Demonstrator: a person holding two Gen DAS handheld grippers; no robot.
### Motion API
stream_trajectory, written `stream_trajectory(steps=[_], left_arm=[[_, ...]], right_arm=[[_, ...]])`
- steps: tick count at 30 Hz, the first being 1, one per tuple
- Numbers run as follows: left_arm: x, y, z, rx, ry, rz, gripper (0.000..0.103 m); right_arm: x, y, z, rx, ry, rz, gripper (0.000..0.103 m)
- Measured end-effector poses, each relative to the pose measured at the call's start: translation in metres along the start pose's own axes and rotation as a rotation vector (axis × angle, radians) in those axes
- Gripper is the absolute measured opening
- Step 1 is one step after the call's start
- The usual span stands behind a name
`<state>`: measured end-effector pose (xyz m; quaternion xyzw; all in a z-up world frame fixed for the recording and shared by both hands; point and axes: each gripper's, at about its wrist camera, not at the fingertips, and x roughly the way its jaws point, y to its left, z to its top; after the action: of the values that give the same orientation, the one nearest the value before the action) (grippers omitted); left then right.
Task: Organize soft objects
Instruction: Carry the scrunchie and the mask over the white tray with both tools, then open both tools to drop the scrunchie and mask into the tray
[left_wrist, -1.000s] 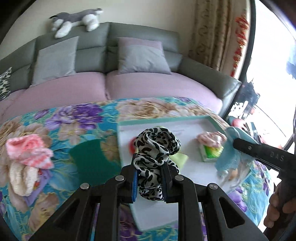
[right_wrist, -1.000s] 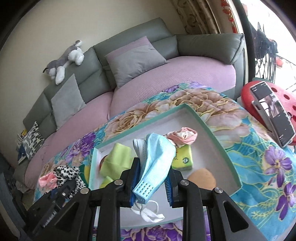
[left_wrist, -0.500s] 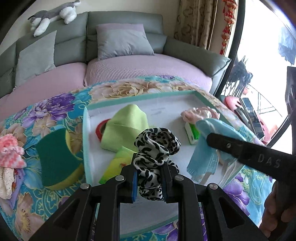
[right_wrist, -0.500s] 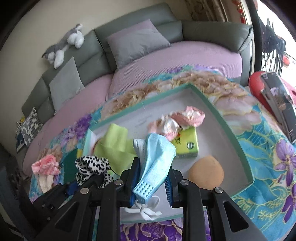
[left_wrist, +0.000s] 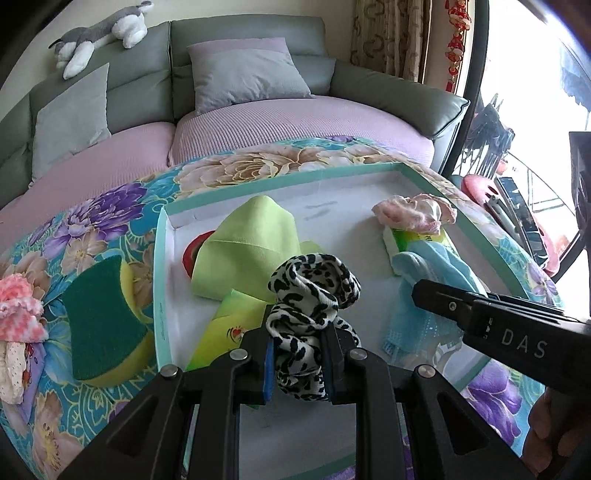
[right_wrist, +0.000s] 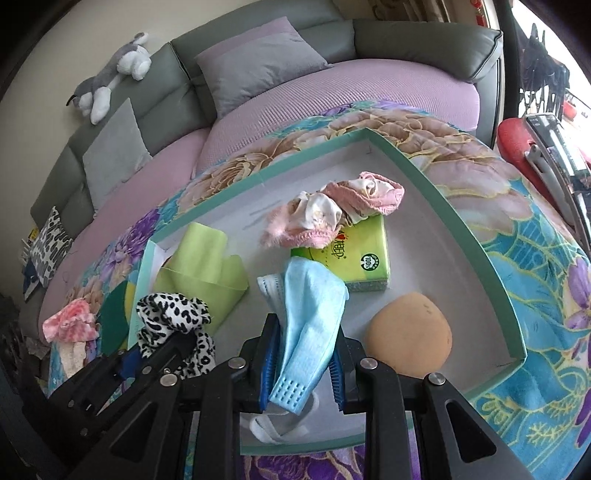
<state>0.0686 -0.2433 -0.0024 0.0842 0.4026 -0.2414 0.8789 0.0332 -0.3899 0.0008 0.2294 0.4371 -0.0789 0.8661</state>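
Observation:
My left gripper (left_wrist: 297, 363) is shut on a black-and-white leopard-print scrunchie (left_wrist: 314, 291), held over the near left part of the teal-rimmed white tray (left_wrist: 280, 179). My right gripper (right_wrist: 303, 363) is shut on a light blue face mask (right_wrist: 314, 310), held over the tray's near middle. In the right wrist view the scrunchie (right_wrist: 173, 314) shows at lower left. The tray (right_wrist: 461, 225) holds a lime green cloth (right_wrist: 201, 269), a green tissue pack (right_wrist: 351, 258) with a pink sock bundle (right_wrist: 332, 210) on it, and an orange sponge (right_wrist: 408, 336).
A green and yellow scouring sponge (left_wrist: 99, 314) and a pink knitted bundle (left_wrist: 18, 310) lie on the floral cloth left of the tray. A red tape roll (left_wrist: 194, 251) sits under the green cloth. A sofa with cushions (left_wrist: 247, 74) stands behind. A red stool with a phone (right_wrist: 546, 144) is at right.
Both grippers have moved forward and lower over the tray, holding their items. The view has shifted rightward so more of the tray's inside shows.

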Motion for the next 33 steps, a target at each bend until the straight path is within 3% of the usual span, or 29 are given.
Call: stream_trajectory(steps=[15, 17, 19, 21, 23, 26, 30, 33], left_arm=[[-0.001, 0.002, 0.002, -0.005, -0.002, -0.001, 0.023], [-0.003, 0.002, 0.003, -0.009, -0.003, -0.005, 0.030], [-0.006, 0.003, 0.004, -0.011, -0.009, -0.005, 0.037], [-0.009, 0.004, 0.005, -0.013, -0.015, -0.009, 0.041], [-0.012, 0.005, 0.007, -0.014, -0.022, -0.010, 0.043], [-0.018, 0.008, 0.008, -0.022, -0.033, -0.018, 0.055], [-0.027, 0.014, 0.011, -0.041, -0.053, -0.023, 0.059], [-0.033, 0.021, 0.012, -0.064, -0.065, -0.013, 0.068]], right_arm=[[-0.002, -0.003, 0.003, 0.014, 0.002, -0.016, 0.028], [-0.004, -0.004, 0.004, 0.018, 0.001, -0.019, 0.028], [-0.007, -0.004, 0.006, 0.022, -0.006, -0.019, 0.032], [-0.010, -0.004, 0.006, 0.024, -0.013, -0.019, 0.048], [-0.014, -0.003, 0.007, 0.023, -0.024, -0.011, 0.056], [-0.021, -0.002, 0.009, 0.025, -0.044, 0.007, 0.056], [-0.028, 0.000, 0.010, 0.024, -0.064, 0.005, 0.062], [-0.032, 0.000, 0.012, 0.032, -0.080, 0.004, 0.067]])
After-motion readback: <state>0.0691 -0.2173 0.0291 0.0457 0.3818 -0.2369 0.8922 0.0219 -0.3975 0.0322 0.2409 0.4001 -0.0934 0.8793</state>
